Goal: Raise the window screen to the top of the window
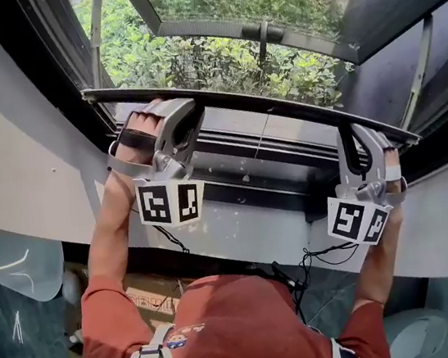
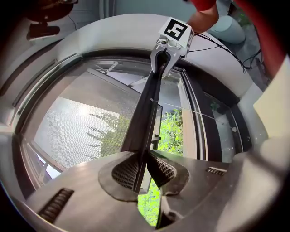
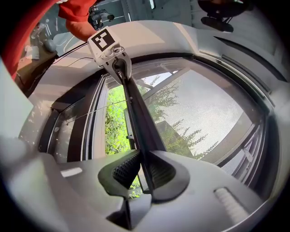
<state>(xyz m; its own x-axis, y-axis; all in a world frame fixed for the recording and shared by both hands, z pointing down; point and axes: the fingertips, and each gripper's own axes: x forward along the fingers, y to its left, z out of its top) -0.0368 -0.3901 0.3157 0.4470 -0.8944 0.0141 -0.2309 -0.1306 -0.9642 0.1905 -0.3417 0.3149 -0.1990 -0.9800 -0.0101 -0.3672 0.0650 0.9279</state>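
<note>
**Step in hand:** the lift itself, somewhere between early and middle by my estimate. 2 grips are set and the screen is off the bottom, but it is not at the top.

**Left:** my left gripper [image 1: 177, 113] pinches the pull bar [image 1: 263, 106] of the window screen [image 2: 77, 131] near the bar's left end. In the left gripper view my ribbed pads [image 2: 125, 172] press on the 2 faces of the bar's thin edge, with nothing else between them. Mesh lies to one side of my fingers. On the other side is a strip of bright shrubs [image 2: 170, 131] with no mesh over it, so the bar stands clear of the bottom track [image 1: 257, 179].

**Between:** the bar runs straight from one pair of fingers to the other. I see no sag or twist in the head view.

**Right:** my right gripper [image 1: 360, 137] nips the same bar near its right end. Its pads [image 3: 160, 172] are closed on the edge from both sides. Mesh is on one side of these fingers too, and the open gap on the other.

**Next move (judgement):**
- Raise both hands together at 1 rate, so the bar stays square in the side tracks and does not jam.
- Hold the pinch firm, because the edge is thin and could slip out.
- Carry on until the bar meets the top of the frame. I cannot make out the top stop from here.
</note>
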